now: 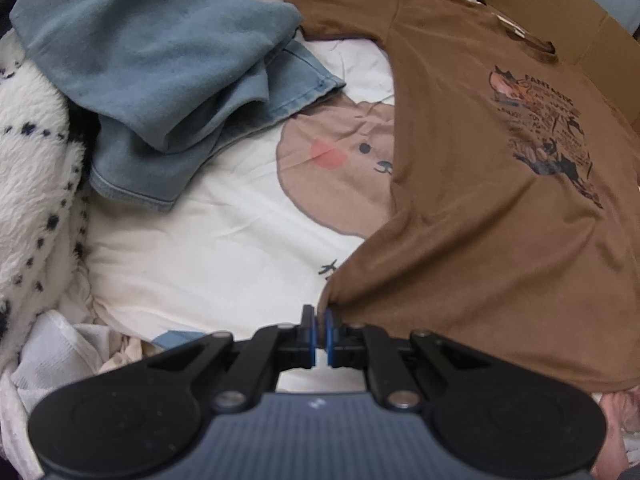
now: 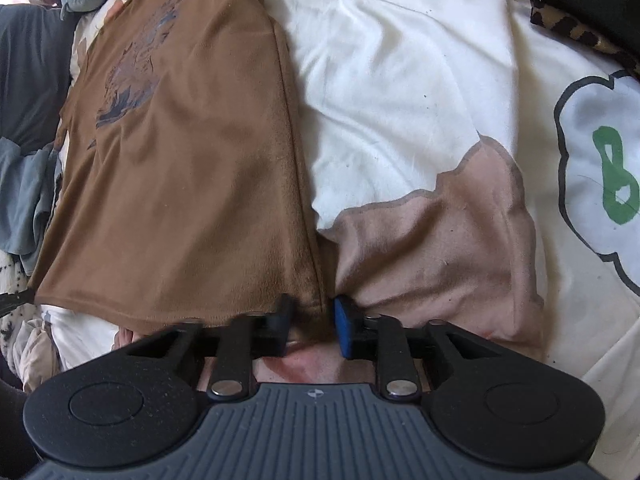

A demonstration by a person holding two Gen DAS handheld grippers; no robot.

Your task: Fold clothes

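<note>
Two corners of one hem are held now. Left gripper [image 1: 320,322] has its blue pads nearly together, pinching the bottom-left corner of the brown cotton T-shirt with dark chest print [image 1: 500,184]. Right gripper [image 2: 313,316] stands narrow-to-medium, with the shirt's other hem corner bunched between its jaws; grip looks real but I judge it less tight.

From both claws the shirt runs away fwd, long axis hem-to-collar, lying flat on the white bedsheet with cartoon bear print [image 1: 224,240]. Next move prob. lifts the hem toward the collar, so both hands must travel along this axis together.

Brown cardboard box [image 1: 568,12] sits beyond the collar; contents not visible. Pile of blue denim clothes [image 1: 160,72] lies left of the shirt, apart from it.
</note>
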